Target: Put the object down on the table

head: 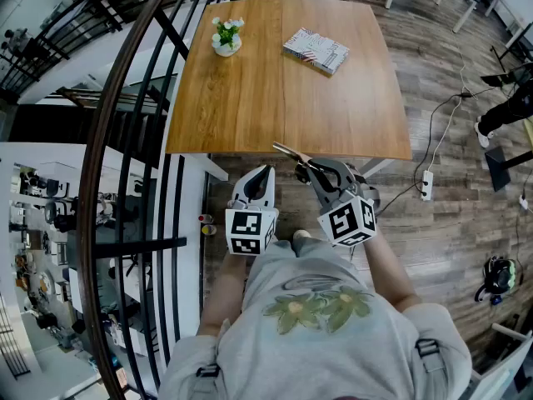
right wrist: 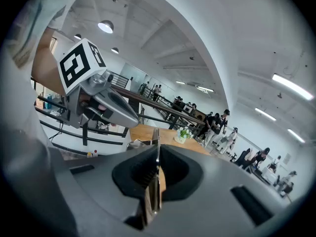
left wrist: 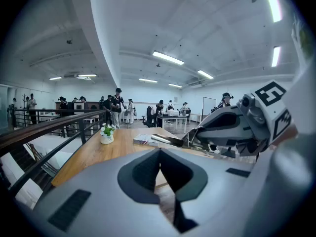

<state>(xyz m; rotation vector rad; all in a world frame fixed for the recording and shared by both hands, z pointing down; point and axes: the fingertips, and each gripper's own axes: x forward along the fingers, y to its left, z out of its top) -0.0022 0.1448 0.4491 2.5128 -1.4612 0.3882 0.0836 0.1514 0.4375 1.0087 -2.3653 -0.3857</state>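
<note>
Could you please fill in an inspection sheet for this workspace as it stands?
Surface: light brown wooden table, bare along its near half.
Job's things: thin flat metal strip, held in the air by the table's near edge, not yet down.
Clutter: small green plant in a white pot; patterned book; both at the far end.
Grippers: left claw shut, empty; right claw shut on the thin flat metal strip.
Cables: white power strip with its cable on the floor, right of the table.
Surroundings: black railing at left; wooden plank floor; people far off.
</note>
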